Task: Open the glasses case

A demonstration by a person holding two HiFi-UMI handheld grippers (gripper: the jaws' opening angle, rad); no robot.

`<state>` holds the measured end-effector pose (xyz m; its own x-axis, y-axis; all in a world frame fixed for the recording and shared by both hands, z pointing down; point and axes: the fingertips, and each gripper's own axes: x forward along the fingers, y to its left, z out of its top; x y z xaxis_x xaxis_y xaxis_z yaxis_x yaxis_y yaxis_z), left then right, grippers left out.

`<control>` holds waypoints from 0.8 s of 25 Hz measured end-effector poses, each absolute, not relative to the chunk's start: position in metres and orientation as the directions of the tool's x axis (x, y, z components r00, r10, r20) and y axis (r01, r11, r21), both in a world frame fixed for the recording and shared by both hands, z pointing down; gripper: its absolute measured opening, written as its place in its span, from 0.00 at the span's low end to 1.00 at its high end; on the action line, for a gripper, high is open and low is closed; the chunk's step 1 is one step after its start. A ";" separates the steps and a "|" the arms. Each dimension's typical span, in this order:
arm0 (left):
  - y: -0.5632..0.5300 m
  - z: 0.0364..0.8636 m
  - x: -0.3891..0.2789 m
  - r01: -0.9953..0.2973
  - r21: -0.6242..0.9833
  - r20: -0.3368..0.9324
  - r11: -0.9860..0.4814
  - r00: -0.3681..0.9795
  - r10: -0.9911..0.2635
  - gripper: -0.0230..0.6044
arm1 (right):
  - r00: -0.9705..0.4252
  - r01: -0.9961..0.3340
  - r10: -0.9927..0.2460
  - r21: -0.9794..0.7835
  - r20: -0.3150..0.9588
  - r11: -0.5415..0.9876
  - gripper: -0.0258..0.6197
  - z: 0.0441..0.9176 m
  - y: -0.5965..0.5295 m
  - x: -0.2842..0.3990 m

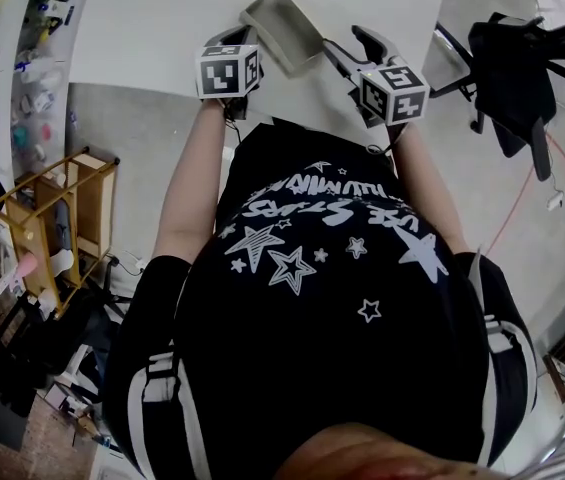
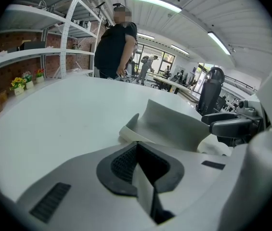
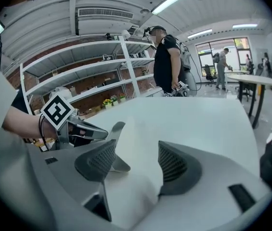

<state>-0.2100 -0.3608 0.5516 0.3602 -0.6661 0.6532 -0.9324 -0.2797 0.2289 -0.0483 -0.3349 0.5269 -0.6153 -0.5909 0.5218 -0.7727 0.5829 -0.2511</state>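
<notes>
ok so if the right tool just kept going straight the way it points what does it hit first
The glasses case: its pale body already sits between the right tool's jaws, so any push goes straight into it. Beyond it only the white table shows, depth unclear.

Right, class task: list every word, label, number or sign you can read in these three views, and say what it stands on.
Nothing reads clearly enough to quote.
Shirt: white lettering above the stars, upside down and warped; not readable.
Left marker cube, right marker cube: black-and-white square patterns only, no letters.
Glasses case: no print visible.
Shelves: any labels too small to read.
</notes>
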 end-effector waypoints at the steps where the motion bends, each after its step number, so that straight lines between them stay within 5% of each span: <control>1: -0.360 0.552 -0.210 -0.933 0.226 0.653 -0.280 0.358 -0.667 0.06 | -0.612 -0.776 -0.593 -0.253 0.523 0.578 0.49 0.528 -0.335 -0.048; 20: -0.313 0.510 -0.203 -0.958 0.251 0.587 -0.139 0.264 -0.765 0.06 | -0.694 -0.705 -0.561 -0.267 0.451 0.657 0.48 0.497 -0.311 -0.003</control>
<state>-0.2031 -0.3130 0.5095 0.2643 -0.7652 0.5870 -0.9581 -0.1386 0.2507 -0.0031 -0.3106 0.4971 -0.6940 -0.5609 0.4514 -0.7048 0.6574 -0.2668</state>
